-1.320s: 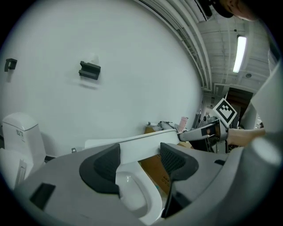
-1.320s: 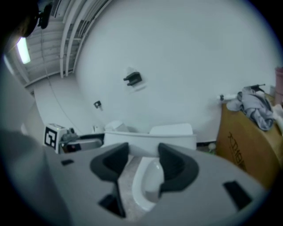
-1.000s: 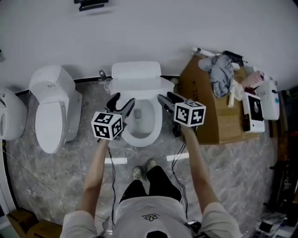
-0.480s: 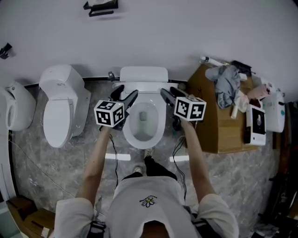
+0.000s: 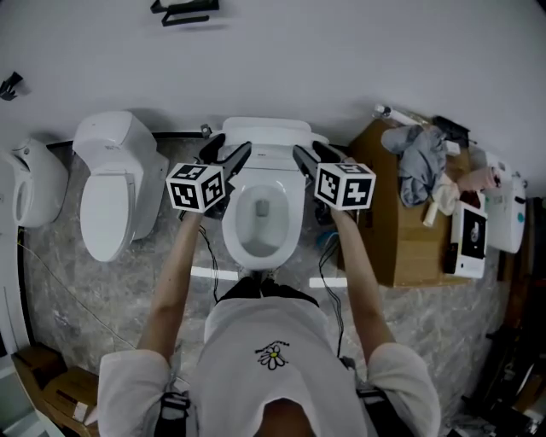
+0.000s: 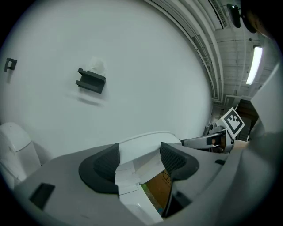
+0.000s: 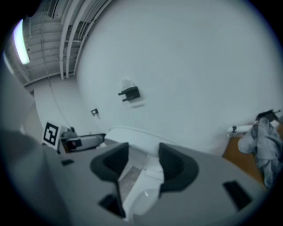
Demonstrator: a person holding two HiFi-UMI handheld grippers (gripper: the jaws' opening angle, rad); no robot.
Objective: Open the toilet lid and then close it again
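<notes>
1. The toilet lid (image 5: 266,135) stands raised at the rear of the toilet (image 5: 290,232), on the wall side. The bowl (image 5: 260,213) is uncovered and shows in the head view.
2. The toilet is at the centre of the head view, directly ahead of the person, on the marbled floor (image 5: 85,290).
3. The left hand-held gripper (image 5: 231,145) is level with the left rear corner of the toilet. Its jaws are wide apart. In the left gripper view, the left hand-held gripper (image 6: 139,152) has the white edge of the lid (image 6: 148,140) in the gap between the jaws. Neither pad visibly presses on it, and nothing is clamped.
4. The right hand-held gripper (image 5: 307,149) is level with the right rear corner of the toilet. Its jaws are also wide apart. In the right gripper view, the right hand-held gripper (image 7: 143,156) has the toilet rim and a strip of floor in the gap, and it holds nothing.
5. The two hand-held grippers are at roughly the same height, one on each side of the raised lid.
6. A second toilet (image 5: 107,205) with its lid down stands to the left, well apart.
7. A cardboard box (image 5: 401,230) stands just beside the toilet on the right. A grey cloth (image 5: 422,154) lies on top of it.
8. A dark wall bracket (image 5: 183,8) is fixed to the white wall above.
</notes>
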